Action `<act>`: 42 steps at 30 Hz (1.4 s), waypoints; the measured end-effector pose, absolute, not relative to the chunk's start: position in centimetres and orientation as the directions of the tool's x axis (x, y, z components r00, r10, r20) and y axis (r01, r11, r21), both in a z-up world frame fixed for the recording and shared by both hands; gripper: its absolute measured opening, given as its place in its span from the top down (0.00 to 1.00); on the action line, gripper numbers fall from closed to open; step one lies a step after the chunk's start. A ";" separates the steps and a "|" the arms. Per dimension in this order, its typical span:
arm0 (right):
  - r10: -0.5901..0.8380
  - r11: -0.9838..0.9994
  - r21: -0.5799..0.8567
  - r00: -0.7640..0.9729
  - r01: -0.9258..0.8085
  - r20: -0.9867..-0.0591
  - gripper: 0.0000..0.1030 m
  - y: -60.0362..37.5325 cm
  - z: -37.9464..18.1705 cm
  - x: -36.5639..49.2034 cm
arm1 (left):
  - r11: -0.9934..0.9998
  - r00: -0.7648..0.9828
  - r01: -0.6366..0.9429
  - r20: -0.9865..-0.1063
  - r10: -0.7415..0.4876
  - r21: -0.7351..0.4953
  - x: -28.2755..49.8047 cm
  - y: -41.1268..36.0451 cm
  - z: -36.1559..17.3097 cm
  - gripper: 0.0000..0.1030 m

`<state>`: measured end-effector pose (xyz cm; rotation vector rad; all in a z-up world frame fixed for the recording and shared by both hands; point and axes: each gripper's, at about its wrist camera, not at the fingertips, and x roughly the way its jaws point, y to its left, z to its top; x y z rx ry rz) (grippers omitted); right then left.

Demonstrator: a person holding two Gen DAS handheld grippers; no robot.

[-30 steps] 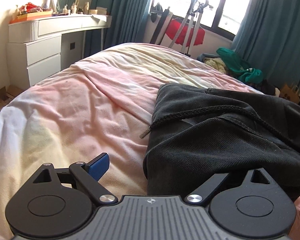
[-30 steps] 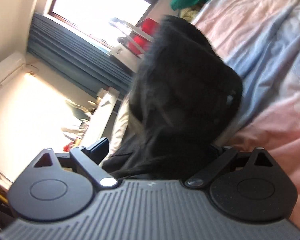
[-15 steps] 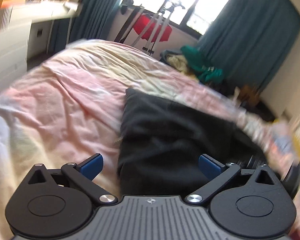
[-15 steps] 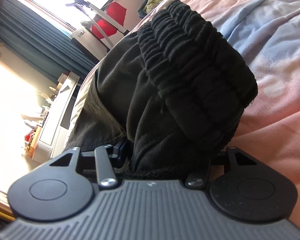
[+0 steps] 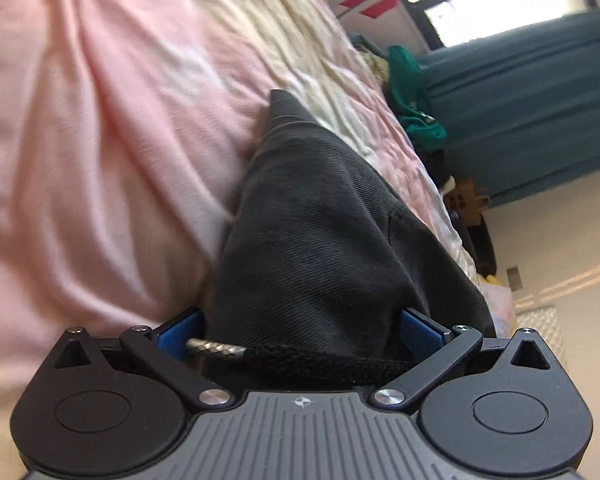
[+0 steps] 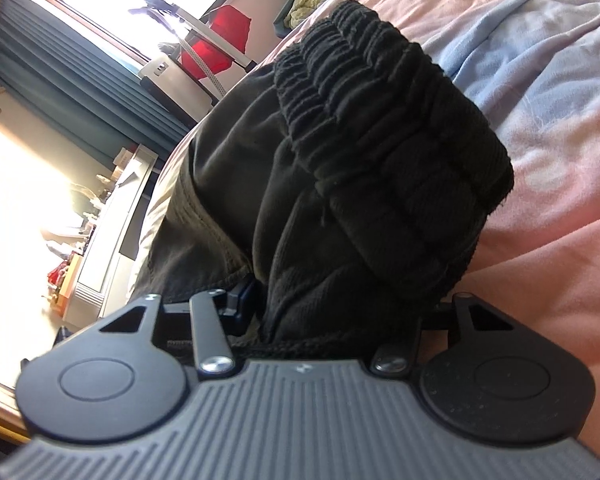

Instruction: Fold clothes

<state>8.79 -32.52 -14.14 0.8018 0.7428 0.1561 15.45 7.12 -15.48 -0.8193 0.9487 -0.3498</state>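
No readable text, labels, brand names or numbers in either view. Only mark: a small round crosshair-style emblem moulded into the ribbed grey housing, at 12 o'clock on its top edge, on the left gripper [image 5: 300, 334] body and likewise on the right gripper [image 6: 332, 312] body; it's a symbol, not lettering. The dark trousers [image 5: 320, 232] show no tag or print on the visible fabric. The cardboard box [image 5: 466, 196] at 3 o'clock in the left wrist view has dark marks on its face, too small and blurred to read.
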 end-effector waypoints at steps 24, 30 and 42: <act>0.362 0.709 0.705 0.858 0.000 -0.365 0.74 -33.4 -6.5 6.6 | 0.745 0.714 0.072 -0.487 -0.503 -0.664 11.1 2.5 -7.7 0.65; 0.297 0.664 0.748 0.916 0.006 -0.270 0.74 -38.3 -3.7 7.1 | 0.767 0.728 0.177 -0.442 -0.524 -0.617 15.5 -4.7 -2.2 0.65; 0.014 0.574 0.814 0.993 0.089 -0.119 0.74 -53.1 -8.1 11.4 | 0.729 0.644 0.379 -0.404 -0.650 -0.571 30.7 -24.0 -3.8 0.64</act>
